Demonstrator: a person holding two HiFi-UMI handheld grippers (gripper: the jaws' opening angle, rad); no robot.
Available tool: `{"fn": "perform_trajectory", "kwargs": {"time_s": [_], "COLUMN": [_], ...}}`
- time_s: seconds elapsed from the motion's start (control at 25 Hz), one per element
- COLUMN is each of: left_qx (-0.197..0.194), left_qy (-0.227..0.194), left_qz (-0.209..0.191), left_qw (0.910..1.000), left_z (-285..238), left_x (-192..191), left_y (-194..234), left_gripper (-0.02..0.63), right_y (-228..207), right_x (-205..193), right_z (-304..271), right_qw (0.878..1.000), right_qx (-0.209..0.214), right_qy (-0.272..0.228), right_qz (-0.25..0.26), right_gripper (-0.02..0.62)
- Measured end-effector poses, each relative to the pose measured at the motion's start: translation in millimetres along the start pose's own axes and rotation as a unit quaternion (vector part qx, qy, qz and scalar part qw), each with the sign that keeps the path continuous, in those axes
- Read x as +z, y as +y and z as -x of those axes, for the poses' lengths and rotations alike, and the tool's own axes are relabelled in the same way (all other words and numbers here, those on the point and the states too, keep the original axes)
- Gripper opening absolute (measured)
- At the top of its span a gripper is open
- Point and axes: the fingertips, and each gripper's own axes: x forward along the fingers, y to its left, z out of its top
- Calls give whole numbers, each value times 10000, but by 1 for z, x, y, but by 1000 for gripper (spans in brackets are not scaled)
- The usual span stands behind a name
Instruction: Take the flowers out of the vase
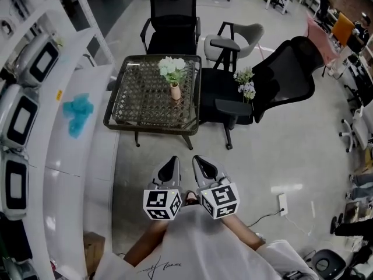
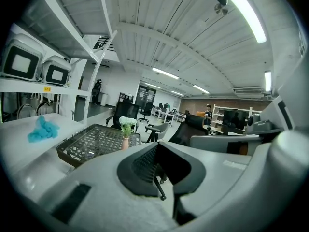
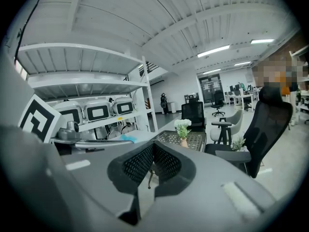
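Your left gripper (image 1: 169,169) and right gripper (image 1: 205,167) are closed, empty, short of the table (image 1: 140,95); head and right gripper views catch the bouquet (image 1: 246,83) right of it.

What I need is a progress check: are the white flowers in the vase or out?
In the vase: the white flowers rise upright from it on the table.
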Motion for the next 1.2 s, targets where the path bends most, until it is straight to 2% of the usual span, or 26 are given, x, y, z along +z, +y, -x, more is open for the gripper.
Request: {"fn": "perform_trajectory", "kwargs": {"time_s": [0.12, 0.28, 0.6, 0.84, 1.2], "left_qx": [47, 10, 200, 160, 140], "left_qy": [7, -93, -86, -1, -19], "left_qz": [-3, 230, 219, 210, 262], "left_qw": [10000, 9997, 9995, 9997, 9996], "left_z": [-9, -18, -26, -47, -87], "left_x": [3, 14, 14, 9, 29], "left_y": [-1, -3, 7, 9, 37], "left_gripper": [-2, -2, -2, -2, -2], "right_y": [-11, -19, -20, -37, -57], "right_x": [1, 6, 8, 4, 21], "right_z": [-4, -11, -19, -30, -75], "right_qw": [10000, 10000, 9999, 10000, 9999], "right_qx": [18, 50, 127, 79, 46], "right_qy": [-6, -45, -25, 42, 56], "right_qz": [6, -8, 60, 33, 72], "right_gripper": [5, 5, 5, 5, 5]}}
